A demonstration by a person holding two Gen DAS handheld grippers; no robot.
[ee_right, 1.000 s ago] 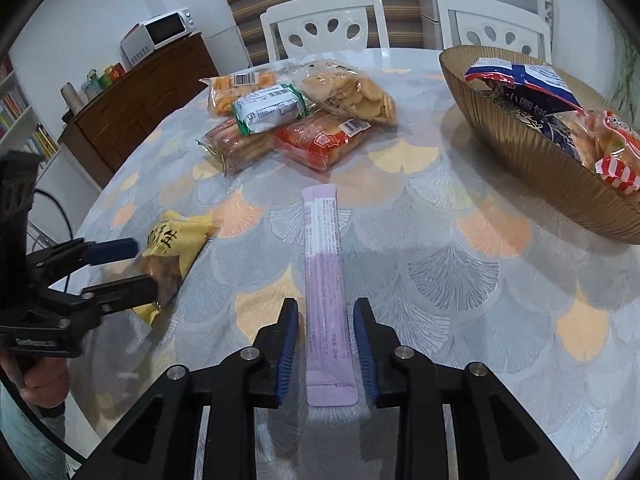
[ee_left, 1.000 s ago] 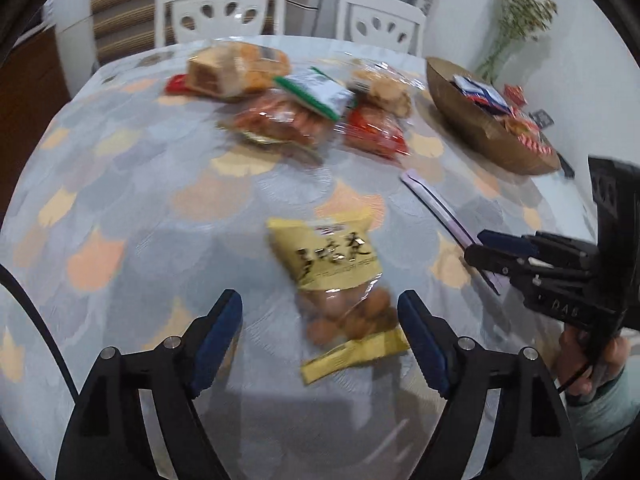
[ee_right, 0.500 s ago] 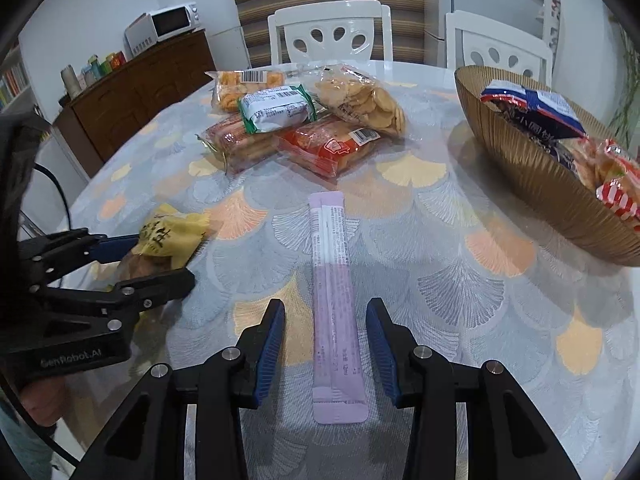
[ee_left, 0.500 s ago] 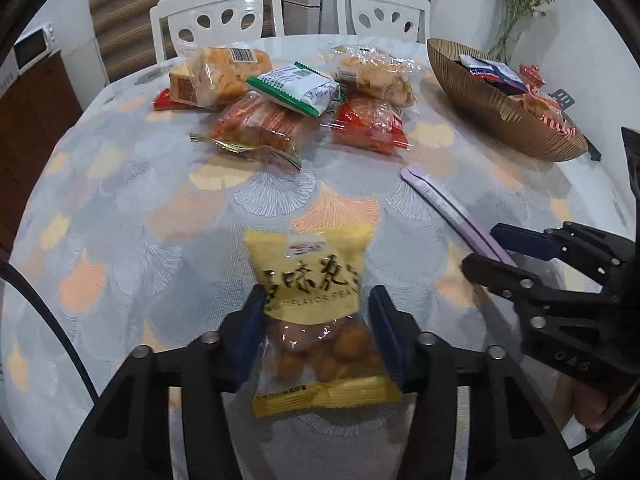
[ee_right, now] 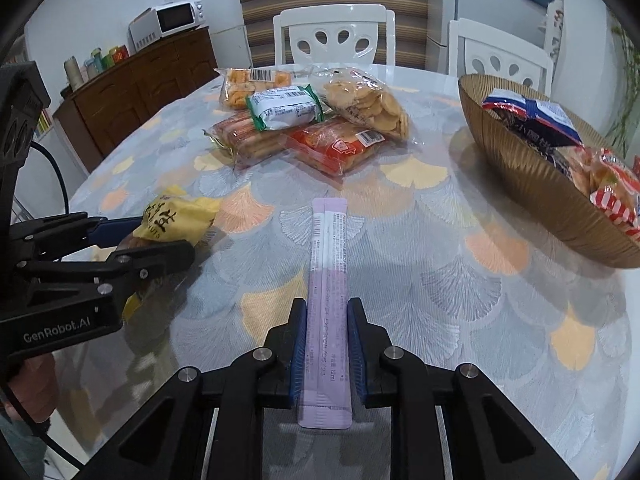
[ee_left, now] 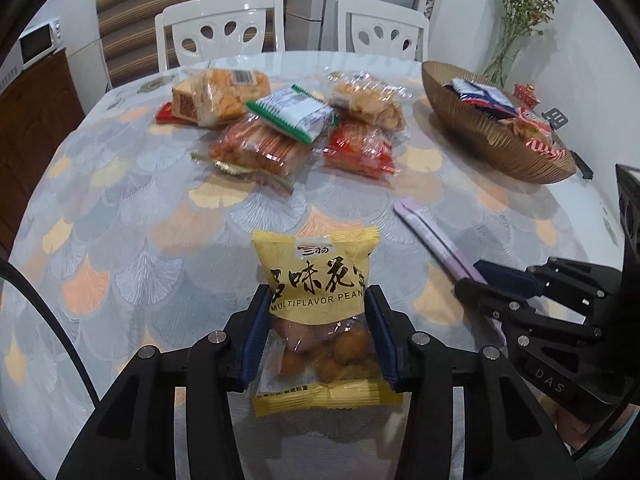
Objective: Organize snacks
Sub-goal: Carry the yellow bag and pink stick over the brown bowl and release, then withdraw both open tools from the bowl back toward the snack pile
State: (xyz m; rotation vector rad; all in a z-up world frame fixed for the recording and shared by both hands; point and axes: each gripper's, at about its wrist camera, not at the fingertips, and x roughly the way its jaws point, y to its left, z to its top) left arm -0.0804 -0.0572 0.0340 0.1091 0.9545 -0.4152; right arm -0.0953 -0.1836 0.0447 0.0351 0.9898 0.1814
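With the left gripper (ee_left: 316, 332) clamped on the yellow peanut bag (ee_left: 318, 308) and the right gripper (ee_right: 327, 354) pinching the slim purple sachet (ee_right: 329, 264) near the tabletop's (ee_right: 460, 280) front edge, both slick wrappers could slide free during lifting toward the gold bowl (ee_right: 532, 184).

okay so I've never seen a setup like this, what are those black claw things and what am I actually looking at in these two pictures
They are hand-held two-finger grippers; a person carries one in each hand, with a camera on each looking along its fingers. In the left camera's picture, the left gripper is shut on a yellow peanut packet. In the right camera's, the right gripper is shut on a long purple stick sachet. Both have just closed. On the round table lie a pile of wrapped snacks and a gold bowl holding more.
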